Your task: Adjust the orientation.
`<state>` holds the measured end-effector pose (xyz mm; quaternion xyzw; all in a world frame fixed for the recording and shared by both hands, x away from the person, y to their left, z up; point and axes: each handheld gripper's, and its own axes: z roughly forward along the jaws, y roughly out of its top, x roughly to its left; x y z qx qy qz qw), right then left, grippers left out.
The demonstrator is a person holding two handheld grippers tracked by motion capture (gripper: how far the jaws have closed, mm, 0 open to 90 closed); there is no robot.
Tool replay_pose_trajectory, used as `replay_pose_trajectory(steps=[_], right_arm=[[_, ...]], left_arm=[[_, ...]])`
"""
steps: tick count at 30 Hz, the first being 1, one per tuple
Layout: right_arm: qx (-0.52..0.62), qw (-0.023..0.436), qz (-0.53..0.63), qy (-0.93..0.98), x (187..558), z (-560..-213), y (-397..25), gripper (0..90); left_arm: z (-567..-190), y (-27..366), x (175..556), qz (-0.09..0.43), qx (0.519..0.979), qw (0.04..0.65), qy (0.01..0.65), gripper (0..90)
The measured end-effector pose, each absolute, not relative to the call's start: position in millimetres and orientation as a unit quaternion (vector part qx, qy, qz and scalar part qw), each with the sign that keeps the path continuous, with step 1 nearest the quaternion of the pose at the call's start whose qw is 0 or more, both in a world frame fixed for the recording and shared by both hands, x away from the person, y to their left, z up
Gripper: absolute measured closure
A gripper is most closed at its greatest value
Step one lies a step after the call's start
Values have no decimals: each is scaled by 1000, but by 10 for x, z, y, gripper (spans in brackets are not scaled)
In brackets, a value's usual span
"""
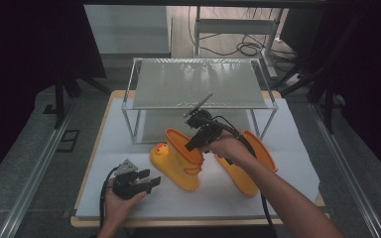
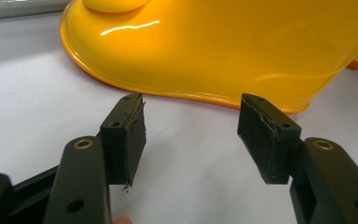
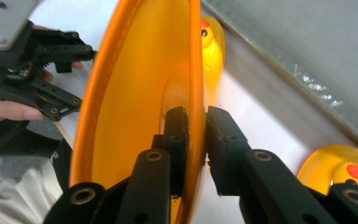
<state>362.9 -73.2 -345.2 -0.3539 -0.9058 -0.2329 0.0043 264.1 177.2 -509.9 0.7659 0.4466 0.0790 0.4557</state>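
Observation:
Two yellow rain boots with duck faces stand on the white table. The left boot [image 1: 178,166] is upright, and my right gripper [image 1: 193,145] is shut on the orange rim of its shaft. In the right gripper view the rim [image 3: 196,93] sits pinched between the two pads, one inside the shaft and one outside. The second boot [image 1: 243,176] lies just right of it, partly behind the right forearm; its toe [image 3: 340,168] shows beside my jaws. My left gripper [image 1: 153,179] rests open on the table left of the held boot, aimed at its foot [image 2: 214,42], not touching it.
A metal-framed shelf with a glass top [image 1: 198,82] stands at the back of the table, close behind the boots. The white table mat [image 1: 287,144] has bare room to the right and along the front edge. Dark floor and cables lie beyond.

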Motion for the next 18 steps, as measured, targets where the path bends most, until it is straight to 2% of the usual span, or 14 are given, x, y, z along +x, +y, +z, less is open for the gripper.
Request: replay_pose_trajectory(steps=[3, 8, 18], right_arm=[[-355, 3, -216, -910, 3631, -3514, -690, 854], [-364, 21, -227, -903, 3652, -3519, -701, 862], [-385, 26, -270, -882, 3677, -3388, -774, 866]], left_arm=[[-5093, 1771, 2637, 79, 765, 457, 446, 416], [-5086, 1790, 2642, 80, 764, 458, 446, 416], [-5074, 1799, 2634, 81, 763, 461, 446, 416]])
